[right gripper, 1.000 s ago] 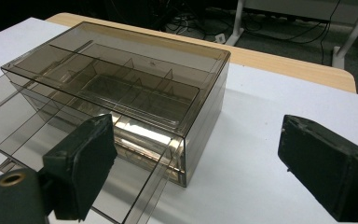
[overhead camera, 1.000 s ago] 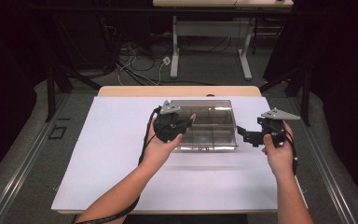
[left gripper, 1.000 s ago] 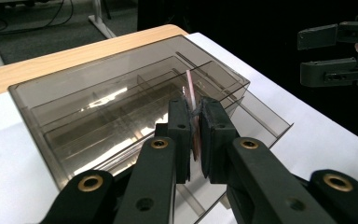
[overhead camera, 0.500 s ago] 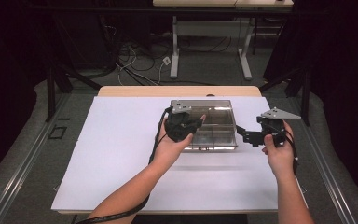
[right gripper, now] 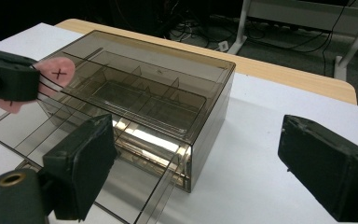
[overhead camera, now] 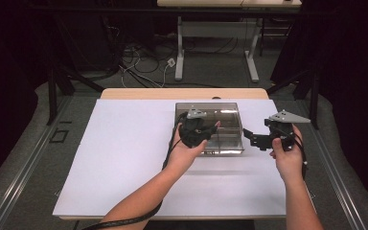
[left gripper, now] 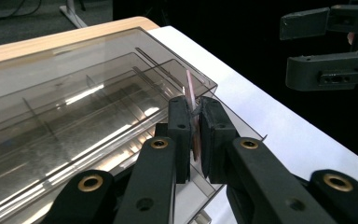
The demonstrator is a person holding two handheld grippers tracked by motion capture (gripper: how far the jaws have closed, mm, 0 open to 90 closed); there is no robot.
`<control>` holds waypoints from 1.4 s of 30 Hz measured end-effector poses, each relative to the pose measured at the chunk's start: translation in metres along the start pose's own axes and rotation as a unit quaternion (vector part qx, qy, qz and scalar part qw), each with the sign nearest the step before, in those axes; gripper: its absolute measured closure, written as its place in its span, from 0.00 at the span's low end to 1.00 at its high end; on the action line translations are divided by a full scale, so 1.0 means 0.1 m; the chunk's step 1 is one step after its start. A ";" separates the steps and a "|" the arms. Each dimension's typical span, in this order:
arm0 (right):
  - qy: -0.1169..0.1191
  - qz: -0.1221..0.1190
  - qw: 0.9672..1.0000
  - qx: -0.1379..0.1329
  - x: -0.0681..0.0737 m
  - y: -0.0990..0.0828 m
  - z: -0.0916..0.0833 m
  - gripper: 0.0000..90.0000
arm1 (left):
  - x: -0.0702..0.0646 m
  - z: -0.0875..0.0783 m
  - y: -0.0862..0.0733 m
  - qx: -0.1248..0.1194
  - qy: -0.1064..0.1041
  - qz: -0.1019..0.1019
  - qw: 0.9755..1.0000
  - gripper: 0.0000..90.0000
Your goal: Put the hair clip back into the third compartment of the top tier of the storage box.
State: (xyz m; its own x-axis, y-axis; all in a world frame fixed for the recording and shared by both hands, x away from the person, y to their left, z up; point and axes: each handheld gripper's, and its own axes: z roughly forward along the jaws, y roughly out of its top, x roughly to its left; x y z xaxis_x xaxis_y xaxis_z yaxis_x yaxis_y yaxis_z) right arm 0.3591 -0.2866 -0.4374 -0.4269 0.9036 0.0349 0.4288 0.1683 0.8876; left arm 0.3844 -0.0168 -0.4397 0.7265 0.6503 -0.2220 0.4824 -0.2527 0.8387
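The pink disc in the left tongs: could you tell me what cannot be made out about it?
- Pink disc, left gripper view: seen edge-on, face hidden; lower part covered by the left tongs.
- Right gripper view: an X mark shows, the rest covered by the pad.
- High view: too small, behind the hand.

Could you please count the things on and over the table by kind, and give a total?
Smoky clear drawer box: 1
Pink disc marked with an X, held by the left hand-held gripper above the box's pulled-out drawer: 1
Hand-held grippers, left and right: 2
Total: 4
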 end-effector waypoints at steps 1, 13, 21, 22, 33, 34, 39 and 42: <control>0.000 -0.001 1.000 0.002 0.00 0.00 0.00 0.12 | 0.00 0.02 -0.01 -0.002 -0.001 0.001 1.000 0.93; 0.000 -0.005 1.000 0.001 0.00 0.00 0.01 0.12 | -0.08 0.17 -0.08 0.007 -0.015 -0.003 1.000 0.93; -0.001 -0.003 1.000 0.003 0.01 0.00 0.01 0.12 | -0.15 0.27 -0.13 0.015 -0.021 0.000 1.000 0.93; 0.000 -0.005 1.000 0.003 0.01 0.00 0.01 0.12 | -0.15 0.28 -0.13 0.016 -0.019 0.004 1.000 0.93; -0.001 -0.003 1.000 0.007 0.02 0.00 0.01 0.12 | -0.19 0.39 -0.21 0.024 -0.020 0.004 1.000 0.93; -0.002 -0.005 1.000 0.005 0.02 0.00 0.02 0.12 | -0.19 0.40 -0.21 0.025 -0.021 0.003 0.999 0.93; -0.001 -0.007 1.000 0.009 0.03 0.00 0.02 0.12 | -0.20 0.42 -0.22 0.031 -0.021 0.003 0.999 0.93; -0.002 -0.006 1.000 0.010 0.03 0.00 0.02 0.12 | -0.21 0.43 -0.23 0.030 -0.020 0.005 0.999 0.93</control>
State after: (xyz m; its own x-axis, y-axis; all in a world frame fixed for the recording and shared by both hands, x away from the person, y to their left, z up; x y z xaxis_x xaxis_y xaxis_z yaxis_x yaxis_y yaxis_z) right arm 0.3593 -0.2834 -0.4385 -0.4294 0.9028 0.0235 0.4401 0.1864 0.8784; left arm 0.3796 -0.0555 -0.4756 0.7498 0.6188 -0.2341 0.5024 -0.3023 0.8100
